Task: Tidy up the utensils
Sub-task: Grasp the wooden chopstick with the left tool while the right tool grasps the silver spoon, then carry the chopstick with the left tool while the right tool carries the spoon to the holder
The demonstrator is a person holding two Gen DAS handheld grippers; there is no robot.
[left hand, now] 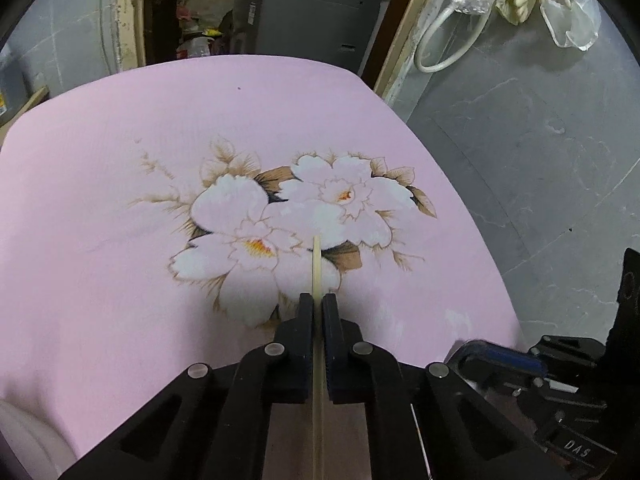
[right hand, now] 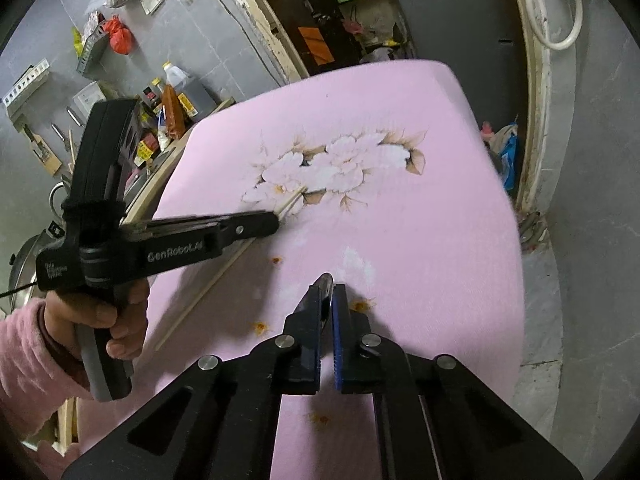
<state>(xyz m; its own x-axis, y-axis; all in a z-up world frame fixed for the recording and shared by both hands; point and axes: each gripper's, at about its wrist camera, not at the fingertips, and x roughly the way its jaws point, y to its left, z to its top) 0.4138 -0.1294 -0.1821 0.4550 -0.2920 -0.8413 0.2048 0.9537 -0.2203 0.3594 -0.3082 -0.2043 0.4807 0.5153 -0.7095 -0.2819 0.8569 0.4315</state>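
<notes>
My left gripper [left hand: 318, 300] is shut on a pale wooden chopstick [left hand: 316, 264], held level above the pink flowered tablecloth [left hand: 120, 200]. The stick runs forward past the fingertips and back under the gripper. In the right wrist view the left gripper [right hand: 276, 220] is at the left, with the chopstick [right hand: 208, 284] sticking out of both ends over the cloth [right hand: 420, 240]. My right gripper [right hand: 330, 284] is shut on a thin dark blue-edged item that I cannot identify, above the near part of the cloth.
Orange stains [right hand: 360, 304] dot the near cloth. Bottles and jars [right hand: 176, 100] crowd a shelf at the left. A grey cabinet [left hand: 308, 24] stands behind the table. The marbled floor [left hand: 540, 160] lies to the right. A white hose [left hand: 448, 44] hangs on the wall.
</notes>
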